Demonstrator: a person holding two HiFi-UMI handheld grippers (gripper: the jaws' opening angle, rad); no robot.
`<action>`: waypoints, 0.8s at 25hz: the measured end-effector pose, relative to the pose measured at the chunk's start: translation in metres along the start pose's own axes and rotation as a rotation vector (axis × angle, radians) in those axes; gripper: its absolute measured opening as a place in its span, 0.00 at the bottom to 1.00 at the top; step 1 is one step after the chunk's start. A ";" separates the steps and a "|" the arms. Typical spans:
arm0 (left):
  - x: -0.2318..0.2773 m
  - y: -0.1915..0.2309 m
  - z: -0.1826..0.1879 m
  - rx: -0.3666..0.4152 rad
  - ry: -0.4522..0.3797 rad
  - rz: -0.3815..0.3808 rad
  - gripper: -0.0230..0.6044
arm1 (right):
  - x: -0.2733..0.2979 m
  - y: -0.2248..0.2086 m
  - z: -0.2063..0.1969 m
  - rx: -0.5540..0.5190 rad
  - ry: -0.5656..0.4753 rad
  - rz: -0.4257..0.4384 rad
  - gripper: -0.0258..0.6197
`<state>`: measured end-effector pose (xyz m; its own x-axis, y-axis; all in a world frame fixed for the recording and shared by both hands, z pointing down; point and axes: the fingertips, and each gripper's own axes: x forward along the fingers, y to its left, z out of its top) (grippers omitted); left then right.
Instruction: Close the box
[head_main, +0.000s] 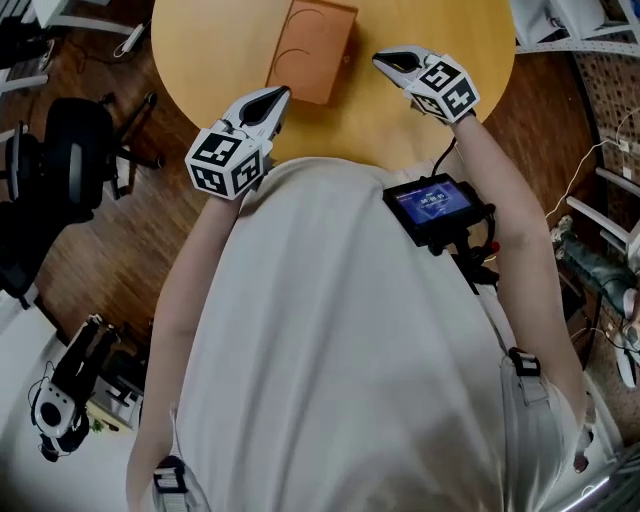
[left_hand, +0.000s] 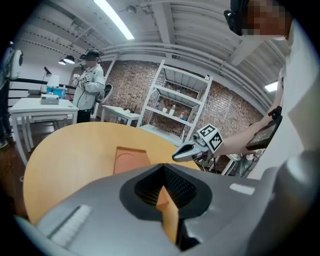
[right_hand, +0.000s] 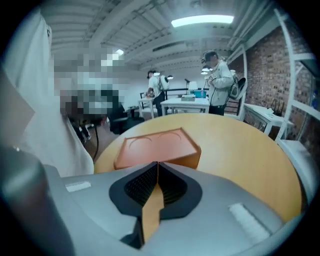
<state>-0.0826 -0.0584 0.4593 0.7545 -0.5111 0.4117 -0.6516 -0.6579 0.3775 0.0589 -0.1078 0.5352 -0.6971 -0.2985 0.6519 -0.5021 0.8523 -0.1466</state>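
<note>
A flat orange-brown box lies on the round yellow table with its lid down. In the head view my left gripper hovers over the table's near edge, just short of the box's near left corner. My right gripper sits to the right of the box, a little apart from it. Both are shut with nothing between the jaws. The left gripper view shows the box ahead of the left gripper and the right gripper to its right. From the right gripper the box lies close ahead.
A black office chair stands on the wood floor left of the table. A small screen device hangs at the person's chest. Behind the table are white desks, a metal shelf and a standing person.
</note>
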 end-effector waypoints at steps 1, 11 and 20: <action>0.001 -0.007 0.001 0.015 0.002 -0.022 0.04 | -0.013 0.010 0.012 0.026 -0.066 0.007 0.04; 0.027 -0.081 0.019 0.129 0.020 -0.192 0.04 | -0.128 0.069 0.060 0.077 -0.427 0.016 0.04; 0.033 -0.088 0.020 0.151 0.026 -0.214 0.04 | -0.136 0.071 0.057 0.071 -0.456 -0.004 0.04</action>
<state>0.0015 -0.0282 0.4231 0.8703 -0.3388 0.3575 -0.4574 -0.8254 0.3310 0.0889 -0.0311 0.3934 -0.8411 -0.4738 0.2610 -0.5280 0.8240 -0.2056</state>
